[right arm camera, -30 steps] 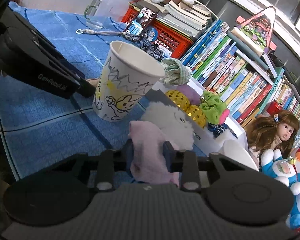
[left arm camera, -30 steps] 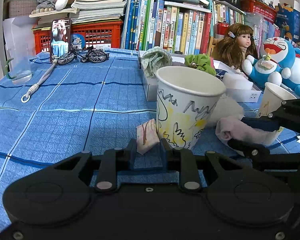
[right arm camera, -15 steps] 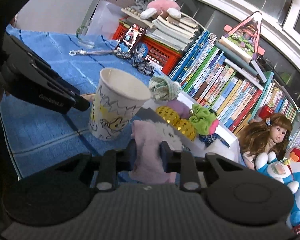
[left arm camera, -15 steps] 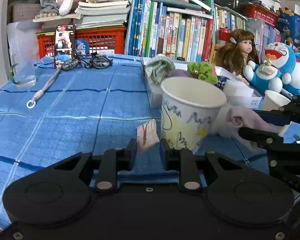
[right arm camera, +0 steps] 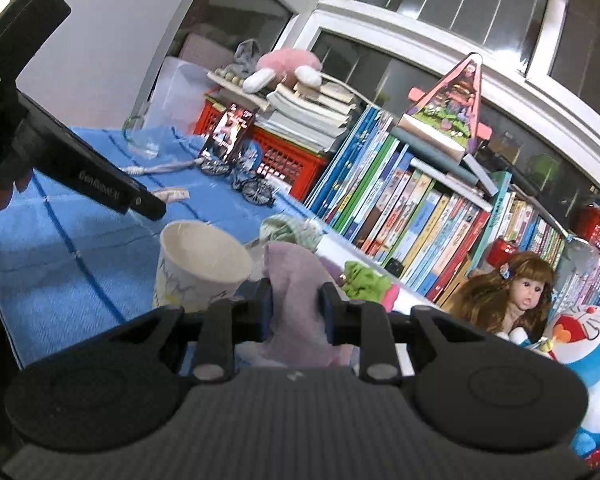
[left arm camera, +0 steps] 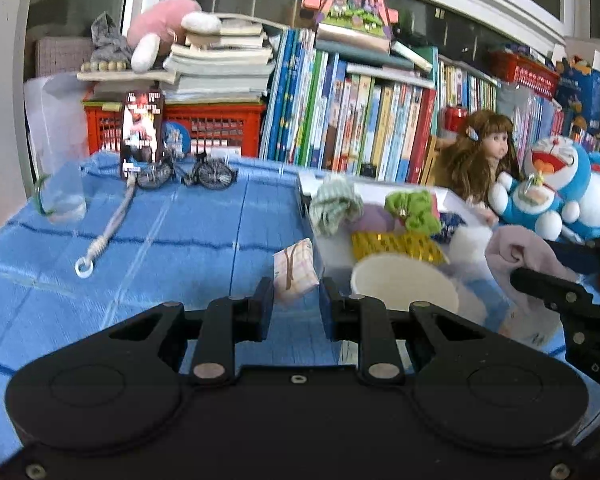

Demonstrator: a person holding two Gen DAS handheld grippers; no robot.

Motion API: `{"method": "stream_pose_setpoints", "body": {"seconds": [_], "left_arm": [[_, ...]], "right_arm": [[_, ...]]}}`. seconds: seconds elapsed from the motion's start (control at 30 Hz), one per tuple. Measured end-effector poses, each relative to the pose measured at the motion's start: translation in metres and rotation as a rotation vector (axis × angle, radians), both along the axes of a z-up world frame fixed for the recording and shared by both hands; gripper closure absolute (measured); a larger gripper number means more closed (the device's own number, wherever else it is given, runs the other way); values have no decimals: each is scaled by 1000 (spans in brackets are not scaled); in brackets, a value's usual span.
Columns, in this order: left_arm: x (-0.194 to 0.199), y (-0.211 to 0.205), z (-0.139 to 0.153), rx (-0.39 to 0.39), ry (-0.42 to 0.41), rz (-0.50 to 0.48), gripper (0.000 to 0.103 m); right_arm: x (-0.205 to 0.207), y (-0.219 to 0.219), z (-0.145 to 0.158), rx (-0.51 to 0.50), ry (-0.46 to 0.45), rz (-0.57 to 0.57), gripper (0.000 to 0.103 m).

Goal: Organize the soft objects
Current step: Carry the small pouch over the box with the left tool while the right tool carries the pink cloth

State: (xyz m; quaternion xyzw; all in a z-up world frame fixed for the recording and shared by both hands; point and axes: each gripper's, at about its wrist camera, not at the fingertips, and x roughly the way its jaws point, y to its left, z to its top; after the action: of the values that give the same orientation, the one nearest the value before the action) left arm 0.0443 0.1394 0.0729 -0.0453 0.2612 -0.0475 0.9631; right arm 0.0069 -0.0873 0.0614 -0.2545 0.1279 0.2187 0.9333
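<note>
Your left gripper [left arm camera: 295, 298] is clamped on a small checked fabric pouch [left arm camera: 294, 270], which stands up between the two fingers, lifted clear of the blue tablecloth [left arm camera: 160, 240]. Your right gripper [right arm camera: 296, 307] is pinched tight on a pale pink cloth [right arm camera: 296, 280]; the cloth bunches above the fingers and hangs below them. In the left wrist view that same cloth droops from the right gripper's fingers at the right edge of the picture.

Just beside both grippers stands a white paper cup [right arm camera: 198, 264] with scribbled drawings, upright and open-mouthed on the tablecloth. Behind it, toward the far right part of the desk, sits a white box [left arm camera: 380, 216] holding soft things: a green-checked cloth [left arm camera: 334, 208], a green scrunchie [left arm camera: 414, 208] and a yellow sequinned piece [left arm camera: 396, 244].

Near the far edge of the desk a toy bicycle [left arm camera: 188, 174] stands before a red crate [left arm camera: 216, 128], with a white cord [left arm camera: 108, 232] lying toward the left edge and a clear glass [left arm camera: 62, 196] at the far left corner. A row of books [left arm camera: 352, 120], a doll [left arm camera: 480, 152] and a blue plush toy [left arm camera: 556, 188] line the back.
</note>
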Motion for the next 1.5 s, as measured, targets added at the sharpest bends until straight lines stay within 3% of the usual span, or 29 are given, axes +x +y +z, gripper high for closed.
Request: {"method": "stream_pose_setpoints", "body": {"seconds": [0.67,1.1,1.23,1.5], "left_arm": [[61,-37,85,-21,-43,-176,80],[151,-69,103,-79,117,-273,80],[183,-76,93,-140,238,-295,80],[231,-80,60,-150,380,-231,80]], "right_arm": [[59,-51,73,176,22,-123,72],[124,-82,96,200,97,-238,72],[149,-92,90,220,192,-259,72],[199,-108,64,279,365,-316,72]]}}
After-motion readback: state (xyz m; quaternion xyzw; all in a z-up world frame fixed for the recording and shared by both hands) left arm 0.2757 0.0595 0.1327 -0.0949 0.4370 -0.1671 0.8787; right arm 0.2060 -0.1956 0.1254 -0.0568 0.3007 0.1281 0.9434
